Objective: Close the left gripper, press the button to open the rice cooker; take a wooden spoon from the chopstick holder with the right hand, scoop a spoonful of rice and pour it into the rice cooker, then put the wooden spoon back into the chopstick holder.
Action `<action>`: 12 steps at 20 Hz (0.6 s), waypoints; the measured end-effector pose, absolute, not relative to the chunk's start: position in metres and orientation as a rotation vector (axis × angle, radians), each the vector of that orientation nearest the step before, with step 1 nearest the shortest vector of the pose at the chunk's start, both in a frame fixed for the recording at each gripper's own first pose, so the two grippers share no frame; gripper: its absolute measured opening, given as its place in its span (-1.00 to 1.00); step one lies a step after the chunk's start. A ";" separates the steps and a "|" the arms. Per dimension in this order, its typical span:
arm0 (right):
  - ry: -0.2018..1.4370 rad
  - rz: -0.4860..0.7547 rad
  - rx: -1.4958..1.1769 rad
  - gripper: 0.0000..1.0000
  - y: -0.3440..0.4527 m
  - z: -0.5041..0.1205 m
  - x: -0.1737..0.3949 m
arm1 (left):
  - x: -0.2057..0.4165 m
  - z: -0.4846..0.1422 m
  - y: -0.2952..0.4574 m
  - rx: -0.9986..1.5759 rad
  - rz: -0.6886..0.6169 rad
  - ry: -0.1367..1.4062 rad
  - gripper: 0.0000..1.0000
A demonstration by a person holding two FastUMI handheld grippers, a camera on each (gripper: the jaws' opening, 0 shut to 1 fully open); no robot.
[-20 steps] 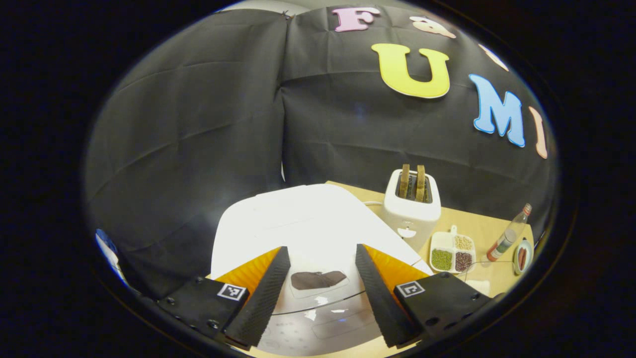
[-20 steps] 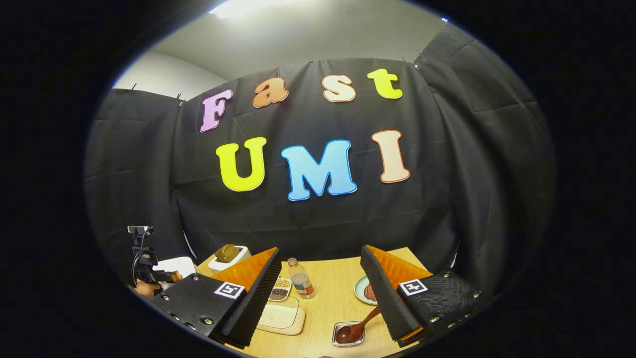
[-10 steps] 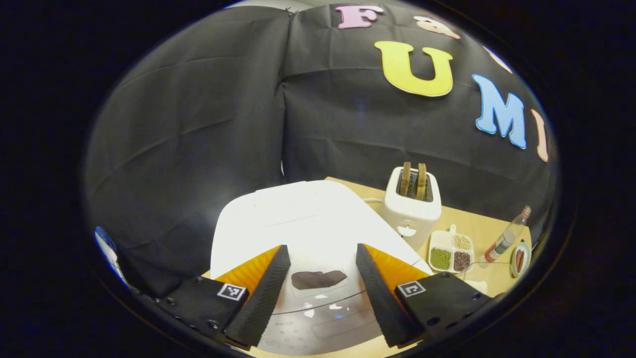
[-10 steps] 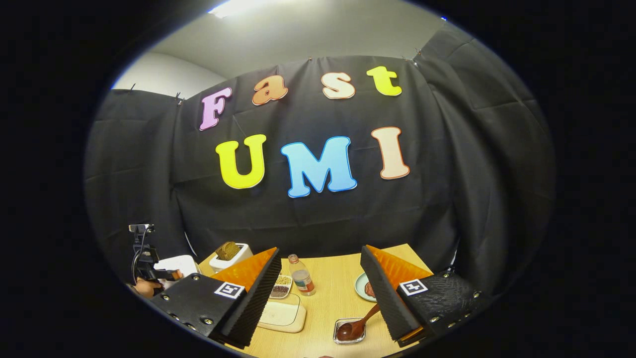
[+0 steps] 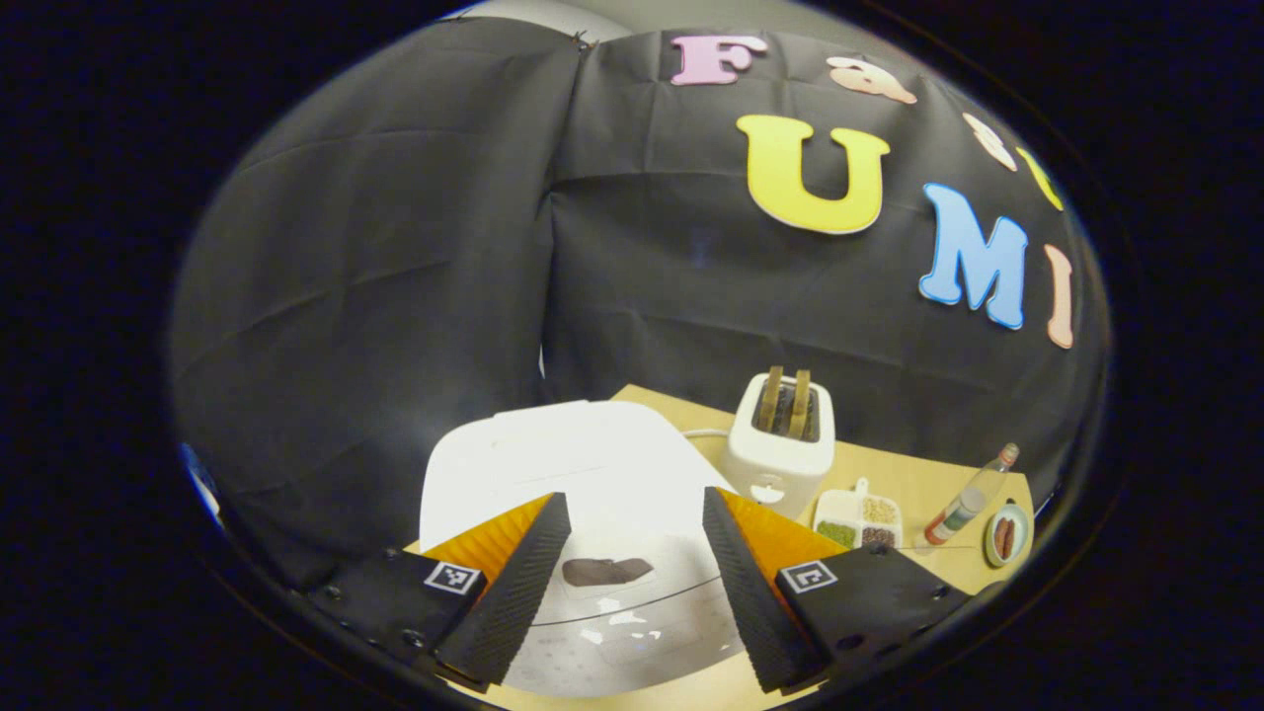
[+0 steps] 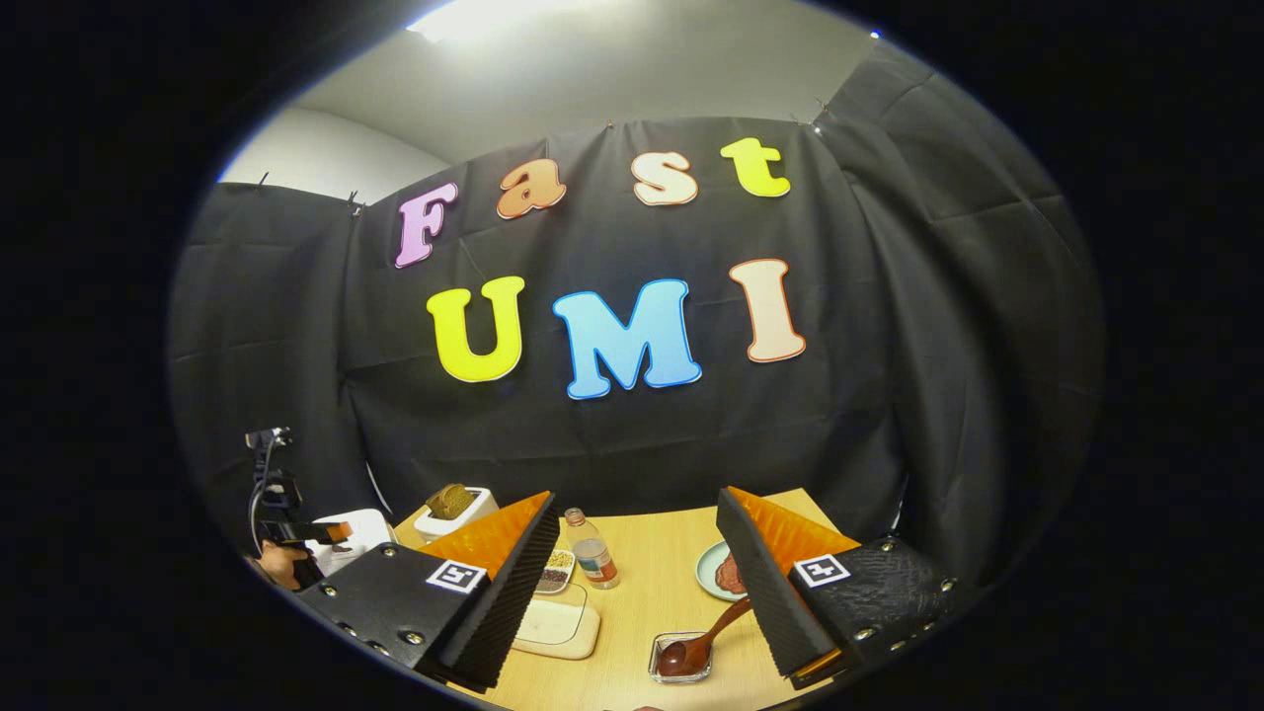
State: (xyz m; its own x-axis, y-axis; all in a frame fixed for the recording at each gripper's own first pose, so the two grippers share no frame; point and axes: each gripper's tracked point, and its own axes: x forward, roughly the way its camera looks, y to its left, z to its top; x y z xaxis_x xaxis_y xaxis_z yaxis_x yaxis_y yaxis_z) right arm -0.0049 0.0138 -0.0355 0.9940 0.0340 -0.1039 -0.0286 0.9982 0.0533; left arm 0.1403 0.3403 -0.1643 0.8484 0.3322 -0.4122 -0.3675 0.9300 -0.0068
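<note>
In the left gripper view, my left gripper (image 5: 626, 583) hangs over the white rice cooker (image 5: 553, 474), jaws spread wide and gripping nothing. The lid looks down, so I judge closing and pressing are both still to do.

In the right gripper view, my right gripper (image 6: 637, 602) is also wide apart and empty above the wooden table (image 6: 652, 553); the wooden spoon (image 6: 696, 647) rests in a small glass dish (image 6: 679, 671), black cloth behind.

The rice cooker (image 5: 583, 474) is found directly ahead of the left gripper (image 5: 627, 588), under its spread fingers. A toaster (image 5: 780, 434) is set right of the cooker, with 2 slices in it. Ahead of the right gripper (image 6: 637, 597), a wooden spoon (image 6: 696, 647) is rested in a small dish (image 6: 679, 664), a bottle (image 6: 592, 551) behind.
</note>
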 end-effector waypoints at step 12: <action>0.036 0.049 0.024 0.94 0.001 -0.008 -0.002 | 0.076 0.037 0.111 -0.069 0.056 0.050 0.92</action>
